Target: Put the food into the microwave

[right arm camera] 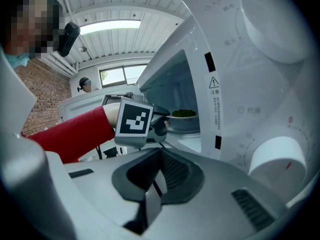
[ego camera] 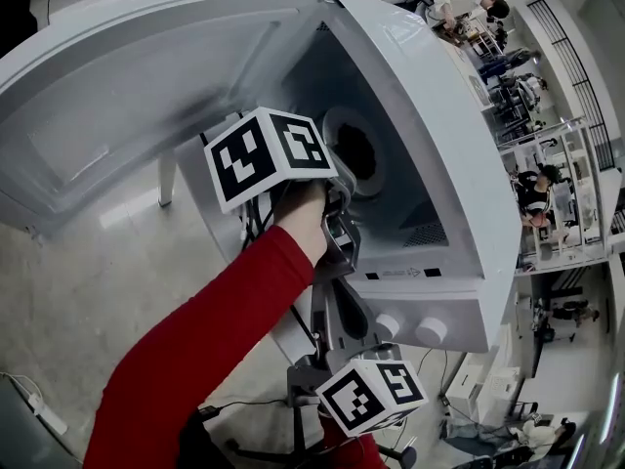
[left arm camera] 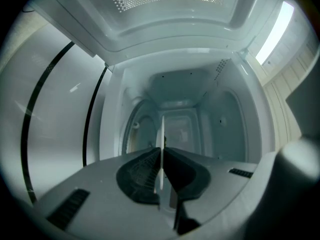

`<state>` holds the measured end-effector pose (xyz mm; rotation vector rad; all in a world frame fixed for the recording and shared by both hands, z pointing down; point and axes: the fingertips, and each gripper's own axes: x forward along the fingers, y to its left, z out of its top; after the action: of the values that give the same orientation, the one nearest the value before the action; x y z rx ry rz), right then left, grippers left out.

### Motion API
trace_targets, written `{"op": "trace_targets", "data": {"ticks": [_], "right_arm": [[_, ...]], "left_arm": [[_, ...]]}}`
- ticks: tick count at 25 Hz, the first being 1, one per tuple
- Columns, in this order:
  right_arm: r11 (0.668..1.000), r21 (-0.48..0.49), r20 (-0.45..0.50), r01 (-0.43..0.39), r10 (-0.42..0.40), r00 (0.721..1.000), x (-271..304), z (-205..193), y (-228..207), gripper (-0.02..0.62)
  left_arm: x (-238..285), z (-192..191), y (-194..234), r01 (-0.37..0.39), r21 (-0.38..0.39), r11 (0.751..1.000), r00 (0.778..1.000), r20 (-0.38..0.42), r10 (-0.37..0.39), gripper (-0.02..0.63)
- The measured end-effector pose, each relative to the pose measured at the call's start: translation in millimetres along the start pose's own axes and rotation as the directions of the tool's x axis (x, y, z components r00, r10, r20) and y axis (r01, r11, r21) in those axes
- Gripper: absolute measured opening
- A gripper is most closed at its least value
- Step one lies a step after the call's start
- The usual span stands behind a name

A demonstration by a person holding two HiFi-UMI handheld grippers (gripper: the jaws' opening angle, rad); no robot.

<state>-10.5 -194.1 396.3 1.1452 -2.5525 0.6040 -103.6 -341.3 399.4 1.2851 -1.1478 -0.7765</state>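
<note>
Two tools: the left gripper pinches the thin rim of one white bowl of green food inside one white microwave oven; the right gripper is closed, empty.

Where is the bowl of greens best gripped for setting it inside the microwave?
On its thin near rim, coming from the open front. The bowl has a lip slim enough for the tongs, and the microwave walls close off every other side. The left gripper pinches it exactly there.

Bright even light, glare on microwave, fisheye warping, dark corners
</note>
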Motion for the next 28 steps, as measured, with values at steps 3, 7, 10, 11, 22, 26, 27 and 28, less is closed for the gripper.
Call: {"op": "trace_targets", "data": {"ticks": [3,7,10,11,22,26,27,28], "right_arm": [[1.0,0.001,-0.001,0.002,-0.002,1.0,-0.4,-1.9,-0.3,0.014],[1.0,-0.001,-0.004,0.005,-0.005,1.0,0.4,-1.8,-0.3,0.014],[1.0,0.0,-0.01,0.011,-0.011,1.0,2.0,0.2,-2.0,0.014],[1.0,0.0,-0.012,0.013,-0.013,1.0,2.9,0.0,-2.9,0.014],[1.0,-0.003,-0.012,0.014,-0.014,1.0,2.2,2.6,-6.0,0.014],[1.0,-0.007,-0.016,0.009,-0.009,1.0,1.0,4.6,-5.2,0.014],[1.0,-0.007,-0.017,0.007,-0.007,1.0,0.2,5.3,-4.6,0.014],[1.0,-0.007,-0.017,0.004,-0.005,1.0,-0.6,5.9,-3.7,0.014]], "left_arm": [[1.2,-3.0,3.4,-0.009,0.001,1.0,1.0,-0.009,0.009,0.025],[3.2,-5.0,6.6,-0.029,0.011,1.0,0.999,-0.02,0.029,0.026],[5.2,-4.5,7.0,-0.043,0.02,0.999,0.999,-0.025,0.043,0.028],[5.9,-4.1,7.3,-0.045,0.024,0.999,0.999,-0.026,0.046,0.028],[9.5,-2.8,8.4,-0.145,0.179,0.973,0.986,-0.054,0.157,0.028],[9.6,-1.0,6.3,-0.176,0.258,0.95,0.979,-0.051,0.195,0.037],[8.9,-1.4,5.2,-0.184,0.277,0.943,0.977,-0.05,0.205,0.04],[8.0,-2.0,4.2,-0.192,0.299,0.935,0.975,-0.049,0.216,0.043]]}}
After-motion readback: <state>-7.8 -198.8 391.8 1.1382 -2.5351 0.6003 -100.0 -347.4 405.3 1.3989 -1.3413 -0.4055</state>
